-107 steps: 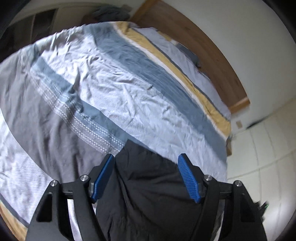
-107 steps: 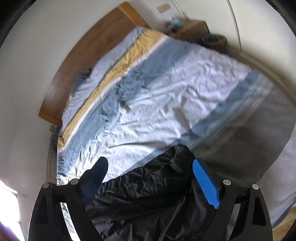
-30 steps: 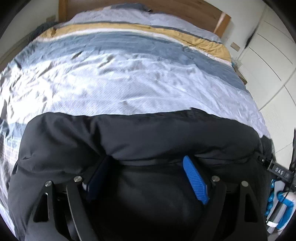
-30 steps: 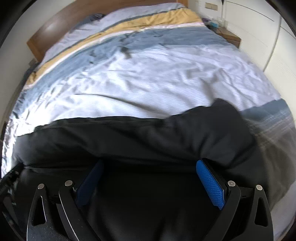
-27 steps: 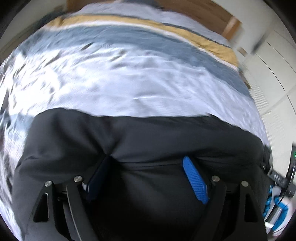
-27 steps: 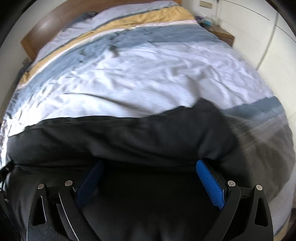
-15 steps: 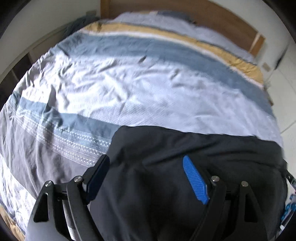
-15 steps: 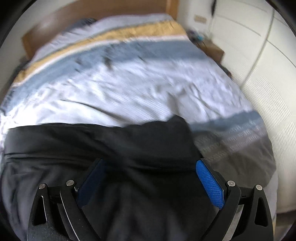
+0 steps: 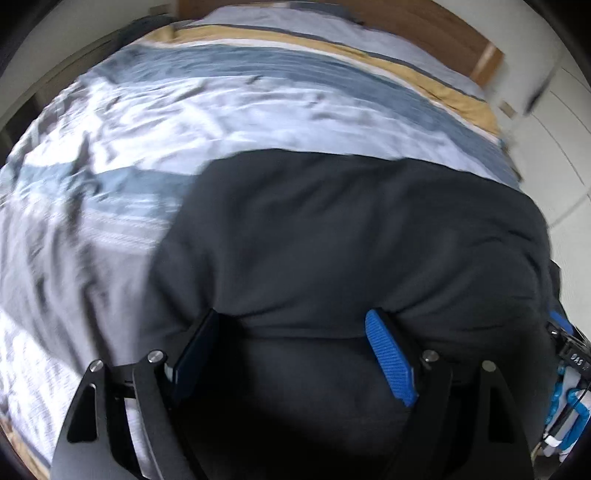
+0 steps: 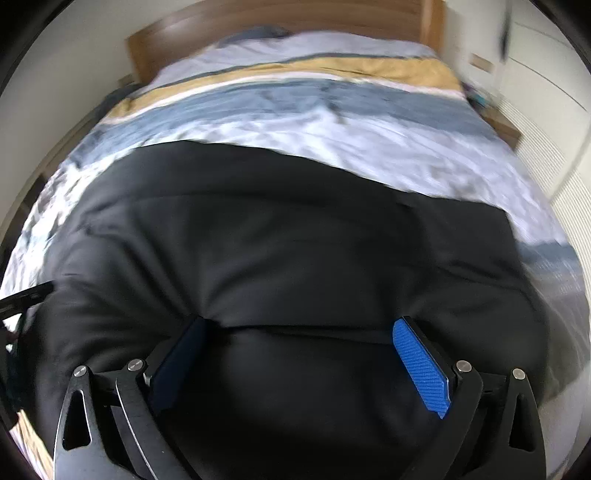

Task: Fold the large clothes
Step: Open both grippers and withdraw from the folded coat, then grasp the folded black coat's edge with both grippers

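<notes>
A black padded jacket [image 9: 351,229] lies spread across the near part of a striped bed cover [image 9: 221,103]. My left gripper [image 9: 291,321] stands open over the jacket's left half. Its fingertips sink into a crease of the padding, and the blue pad [image 9: 388,358] shows bare. The right wrist view has the same jacket [image 10: 288,251] filling the lower frame. There my right gripper [image 10: 300,325] is open too, tips against a fold, with fabric lying between the fingers and not pinched. Both views are blurred by motion.
The bed cover [image 10: 351,122] runs back in white, blue and yellow bands to a wooden headboard [image 10: 258,26]. White cupboard doors [image 10: 554,74] and a nightstand [image 10: 502,125] stand on the right. The other gripper's body [image 9: 569,369] shows at the left view's right edge.
Both grippers have slid sideways over the jacket. Its left edge now shows in the left view and its right edge in the right view. Neither pair of jaws has changed width.
</notes>
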Motion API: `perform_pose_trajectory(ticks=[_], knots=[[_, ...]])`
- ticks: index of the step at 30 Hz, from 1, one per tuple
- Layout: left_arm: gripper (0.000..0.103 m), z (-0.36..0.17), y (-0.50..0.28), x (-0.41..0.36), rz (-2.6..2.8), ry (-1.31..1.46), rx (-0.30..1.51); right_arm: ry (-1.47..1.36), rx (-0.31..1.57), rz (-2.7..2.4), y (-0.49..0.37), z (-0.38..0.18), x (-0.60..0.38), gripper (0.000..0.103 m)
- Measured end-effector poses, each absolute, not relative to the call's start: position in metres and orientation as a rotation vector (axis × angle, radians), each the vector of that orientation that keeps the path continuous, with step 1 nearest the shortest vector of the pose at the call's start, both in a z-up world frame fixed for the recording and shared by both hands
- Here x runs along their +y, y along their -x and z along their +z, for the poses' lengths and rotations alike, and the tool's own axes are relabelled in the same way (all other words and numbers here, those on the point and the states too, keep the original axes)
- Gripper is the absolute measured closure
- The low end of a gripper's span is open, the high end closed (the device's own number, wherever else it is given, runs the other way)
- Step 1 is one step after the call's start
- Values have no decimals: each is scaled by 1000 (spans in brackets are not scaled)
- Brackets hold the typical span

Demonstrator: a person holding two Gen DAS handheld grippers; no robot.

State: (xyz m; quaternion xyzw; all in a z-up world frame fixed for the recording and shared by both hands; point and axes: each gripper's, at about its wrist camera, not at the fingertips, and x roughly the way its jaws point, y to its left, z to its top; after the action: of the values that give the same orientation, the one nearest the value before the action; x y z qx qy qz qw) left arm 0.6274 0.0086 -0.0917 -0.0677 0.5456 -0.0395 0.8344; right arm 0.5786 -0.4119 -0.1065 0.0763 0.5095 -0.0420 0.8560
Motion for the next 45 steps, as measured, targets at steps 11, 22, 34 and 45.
perform_pose_trajectory(ticks=[11, 22, 34, 45], knots=[[22, -71, -590, 58, -5, 182, 1094, -107, 1078, -290, -544, -91, -461, 3], [22, -72, -535, -27, -215, 77, 994, -103, 1015, -44, -498, -88, -388, 3], [22, -59, -502, -31, -178, -32, 990, -157, 1067, -197, -451, -91, -452, 2], [22, -54, -486, -31, -204, -58, 988, -293, 1049, -274, -428, -89, -508, 0]])
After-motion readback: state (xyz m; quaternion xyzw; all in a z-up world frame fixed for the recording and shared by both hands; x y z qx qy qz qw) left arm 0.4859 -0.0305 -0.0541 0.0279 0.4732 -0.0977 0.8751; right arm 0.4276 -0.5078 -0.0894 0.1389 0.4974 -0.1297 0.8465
